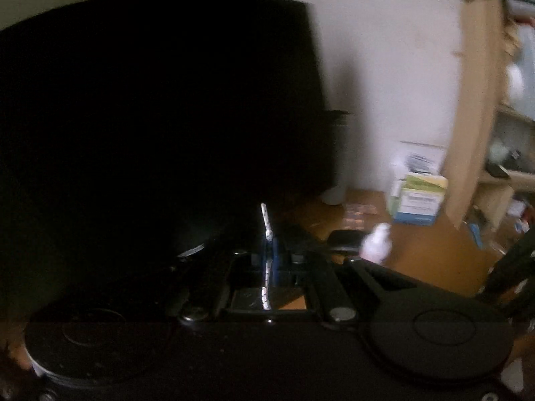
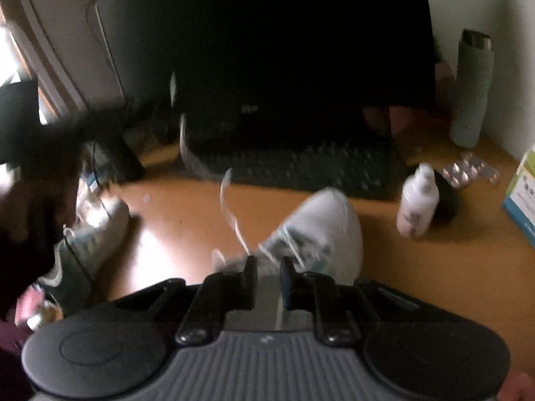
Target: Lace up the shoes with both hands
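A light grey shoe (image 2: pixel 321 224) lies on the wooden desk (image 2: pixel 187 210) just beyond my right gripper (image 2: pixel 267 267), toe pointing away. The right jaws stand a little apart over its lacing, pads pressing on nothing. A blurred white lace (image 2: pixel 230 207) rises from the shoe up to the left. A second shoe (image 2: pixel 90 234) lies at the left edge. In the left wrist view my left gripper (image 1: pixel 271 247) is shut on a white speckled lace (image 1: pixel 265 220), which runs through the closed fingers and sticks out past the tips. The shoe is hidden in that view.
A dark monitor (image 1: pixel 150 100) fills the back, with a black keyboard (image 2: pixel 301 167) below it. A white bottle (image 2: pixel 418 204), a black round object (image 2: pixel 448 197), blister packs (image 2: pixel 468 170), a grey flask (image 2: pixel 471 90) and a green-and-blue box (image 1: pixel 418 197) stand at the right.
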### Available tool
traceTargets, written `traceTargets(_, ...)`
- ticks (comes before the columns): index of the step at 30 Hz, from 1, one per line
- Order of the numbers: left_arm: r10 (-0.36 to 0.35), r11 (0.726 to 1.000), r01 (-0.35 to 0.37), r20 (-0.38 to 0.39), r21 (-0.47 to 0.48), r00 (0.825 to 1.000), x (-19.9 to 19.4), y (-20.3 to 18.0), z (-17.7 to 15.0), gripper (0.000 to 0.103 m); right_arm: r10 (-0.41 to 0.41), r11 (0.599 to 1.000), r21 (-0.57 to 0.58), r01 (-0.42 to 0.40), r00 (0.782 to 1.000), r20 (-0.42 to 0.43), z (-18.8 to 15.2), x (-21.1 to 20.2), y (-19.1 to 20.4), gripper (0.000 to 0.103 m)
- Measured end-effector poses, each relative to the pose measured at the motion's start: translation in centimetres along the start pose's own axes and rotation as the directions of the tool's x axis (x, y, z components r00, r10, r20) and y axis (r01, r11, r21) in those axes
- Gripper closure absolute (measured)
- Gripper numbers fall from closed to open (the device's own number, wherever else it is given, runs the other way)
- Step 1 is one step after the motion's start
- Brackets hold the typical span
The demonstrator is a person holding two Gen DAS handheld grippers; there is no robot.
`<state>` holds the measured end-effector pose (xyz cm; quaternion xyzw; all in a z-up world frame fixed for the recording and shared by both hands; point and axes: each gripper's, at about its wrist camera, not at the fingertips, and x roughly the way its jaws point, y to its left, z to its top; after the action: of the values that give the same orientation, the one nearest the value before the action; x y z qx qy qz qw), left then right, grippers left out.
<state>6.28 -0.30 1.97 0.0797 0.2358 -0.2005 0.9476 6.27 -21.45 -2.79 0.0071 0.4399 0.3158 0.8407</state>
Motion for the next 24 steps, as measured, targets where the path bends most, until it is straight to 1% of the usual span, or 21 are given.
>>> traceTargets(1,-0.071,0.996,0.073,-0.041,0.046,0.997,1.2,-2.1,-0.5,0.102,-0.013,1.000,-0.012,0.013,1.000,-0.006,-0.5,0.4,0.2,0.087)
traceTargets(3,-0.162,0.976,0.178,-0.126,0.126,0.979,2.2,-5.2,-1.7,0.102,-0.046,0.998,-0.050,0.045,0.999,-0.008,-1.4,1.1,0.8,0.087)
traceTargets(4,-0.194,0.963,0.218,-0.155,0.155,0.969,2.3,-6.3,-2.3,0.102,-0.063,0.995,-0.075,0.063,0.998,-0.003,-1.8,1.3,1.2,0.087)
traceTargets(6,-0.231,0.944,0.271,-0.209,0.186,0.950,2.3,-7.5,-3.1,0.102,-0.088,0.991,-0.102,0.087,0.996,-0.002,-2.3,1.5,1.4,0.087)
traceTargets(7,-0.249,0.930,0.304,-0.253,0.209,0.935,2.4,-8.3,-3.7,0.102,-0.091,0.990,-0.106,0.091,0.996,-0.002,-2.5,1.5,1.3,0.087)
traceTargets(9,-0.235,0.907,0.326,-0.320,0.267,0.918,2.6,-9.3,-4.8,0.102,-0.082,0.992,-0.093,0.081,0.997,-0.006,-3.3,1.4,0.5,0.087)
traceTargets(12,-0.208,0.896,0.335,-0.391,0.291,0.897,3.3,-9.7,-5.7,0.102,-0.063,0.995,-0.075,0.063,0.998,0.000,-4.0,1.2,0.0,0.087)
traceTargets(16,-0.167,0.886,0.333,-0.448,0.322,0.878,3.7,-9.5,-6.9,0.102,-0.030,0.999,-0.040,0.031,0.999,0.028,-4.5,0.5,-0.9,0.087)
traceTargets(19,-0.150,0.881,0.331,-0.462,0.339,0.874,3.5,-9.4,-7.4,0.102,-0.008,1.000,-0.029,0.009,0.999,0.048,-4.7,0.3,-1.3,0.087)
traceTargets(24,-0.124,0.878,0.315,-0.466,0.359,0.876,3.7,-9.9,-7.6,0.102,0.016,0.999,-0.033,-0.014,0.999,0.052,-4.8,0.7,-1.3,0.087)
